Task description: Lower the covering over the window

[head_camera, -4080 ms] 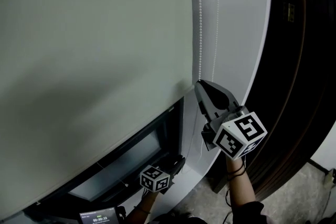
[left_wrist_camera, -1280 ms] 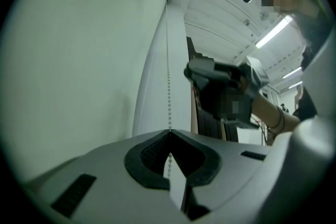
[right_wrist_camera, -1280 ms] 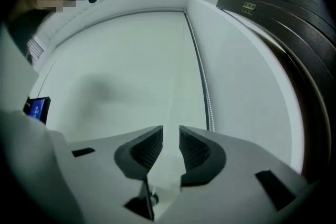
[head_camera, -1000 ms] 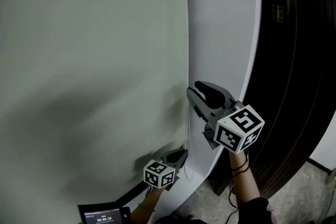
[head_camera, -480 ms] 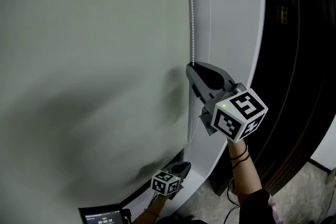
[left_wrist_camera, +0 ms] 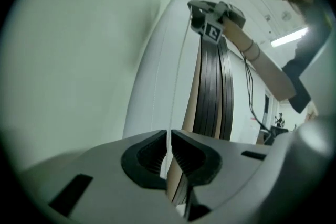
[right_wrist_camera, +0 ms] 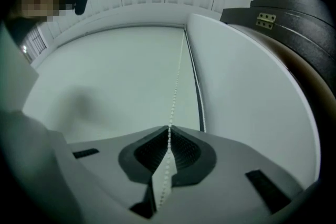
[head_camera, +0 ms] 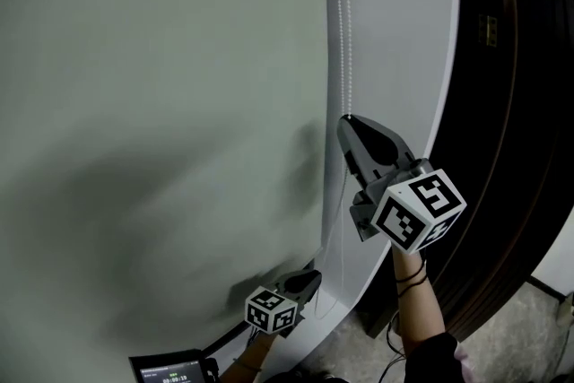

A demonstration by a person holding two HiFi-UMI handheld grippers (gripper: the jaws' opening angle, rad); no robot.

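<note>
The pale green roller blind (head_camera: 161, 103) hangs over the window down to the bottom of the head view. Its white bead chain (head_camera: 342, 22) runs down the blind's right edge. My right gripper (head_camera: 350, 123) points up at the chain. Its jaws have just been closing, and in the right gripper view (right_wrist_camera: 168, 132) they are shut on the beads (right_wrist_camera: 176, 86). Lower down, my left gripper (head_camera: 310, 279) holds the thin lower strand (left_wrist_camera: 176, 81), its jaws (left_wrist_camera: 168, 140) pinched on it.
A white wall strip (head_camera: 395, 31) lies right of the blind, then dark wooden door panels (head_camera: 511, 103). A small screen with a timer (head_camera: 166, 368) sits at the bottom edge. A person's forearm (head_camera: 417, 300) carries the right gripper.
The dark window glass seen under the blind four seconds ago is now covered. Over the last second the right gripper rose along the chain and closed on it, and the left gripper sank slightly.
</note>
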